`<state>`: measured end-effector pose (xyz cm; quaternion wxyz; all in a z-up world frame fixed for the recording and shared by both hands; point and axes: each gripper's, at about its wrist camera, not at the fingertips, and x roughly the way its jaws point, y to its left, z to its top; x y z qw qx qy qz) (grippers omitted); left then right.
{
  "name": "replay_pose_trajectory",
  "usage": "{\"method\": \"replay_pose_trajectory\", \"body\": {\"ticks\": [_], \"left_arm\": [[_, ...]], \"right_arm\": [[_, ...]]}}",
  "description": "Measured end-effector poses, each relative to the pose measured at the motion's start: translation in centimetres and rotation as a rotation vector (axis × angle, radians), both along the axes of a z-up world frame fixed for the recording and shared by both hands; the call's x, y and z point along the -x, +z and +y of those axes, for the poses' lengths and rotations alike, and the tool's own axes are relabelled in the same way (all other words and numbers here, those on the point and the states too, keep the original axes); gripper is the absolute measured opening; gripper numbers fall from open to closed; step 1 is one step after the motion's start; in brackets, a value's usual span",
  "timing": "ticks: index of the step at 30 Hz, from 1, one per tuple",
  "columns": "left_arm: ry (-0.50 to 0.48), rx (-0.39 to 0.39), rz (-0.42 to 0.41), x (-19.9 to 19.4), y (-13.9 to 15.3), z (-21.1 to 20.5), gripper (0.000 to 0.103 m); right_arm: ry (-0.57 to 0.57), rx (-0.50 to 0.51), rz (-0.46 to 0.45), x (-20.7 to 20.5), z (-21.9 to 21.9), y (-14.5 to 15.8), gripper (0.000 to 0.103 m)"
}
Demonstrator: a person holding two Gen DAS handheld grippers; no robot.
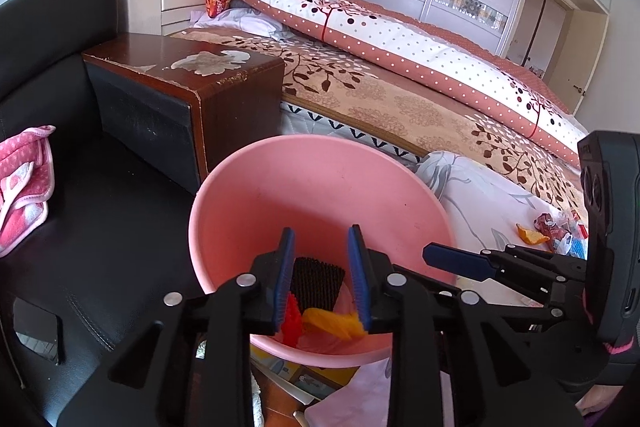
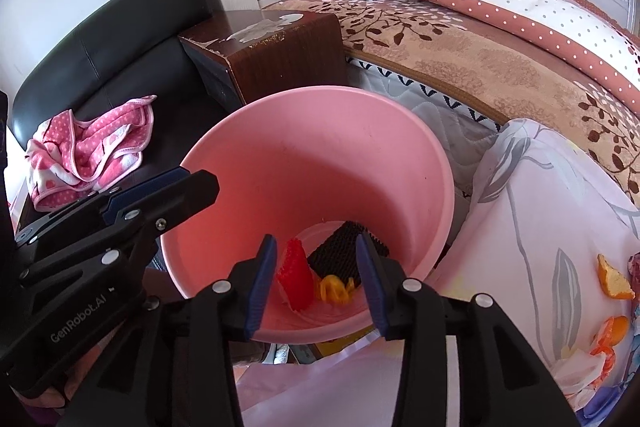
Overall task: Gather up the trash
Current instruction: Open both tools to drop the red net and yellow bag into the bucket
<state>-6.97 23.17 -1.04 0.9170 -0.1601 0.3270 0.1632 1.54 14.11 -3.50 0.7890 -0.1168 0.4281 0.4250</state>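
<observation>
A pink bin (image 1: 320, 187) (image 2: 312, 155) stands between a black sofa and the bed. At its bottom lie a red scrap (image 2: 296, 279), a yellow-orange peel (image 2: 334, 289) and a black ribbed piece (image 2: 344, 251). My left gripper (image 1: 320, 239) hovers open over the bin's mouth, nothing between its pads. Beside it my right gripper (image 2: 316, 243) is open too, above the same scraps and touching none. More trash lies on the white floral sheet to the right: orange peel pieces (image 2: 614, 279) and crumpled wrappers (image 1: 556, 227).
A brown nightstand (image 1: 192, 83) sits behind the bin, against the bed. A pink dotted towel (image 2: 92, 151) lies on the black sofa (image 1: 60, 47) at left. A folded dotted quilt (image 1: 400, 39) and pillows cover the bed. Papers lie on the floor under the bin.
</observation>
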Motion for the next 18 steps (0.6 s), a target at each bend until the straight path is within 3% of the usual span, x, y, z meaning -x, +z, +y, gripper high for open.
{"method": "replay_pose_trajectory", "body": {"ticks": [7, 18], "left_arm": [[-0.016, 0.031, -0.026, 0.3, 0.4, -0.6, 0.027], [-0.059, -0.008, -0.011, 0.3, 1.1, -3.1, 0.027]], "right_arm": [[-0.038, -0.028, -0.016, 0.5, -1.8, 1.1, 0.044], [-0.141, -0.077, -0.037, 1.5, -6.8, 2.5, 0.045]]}}
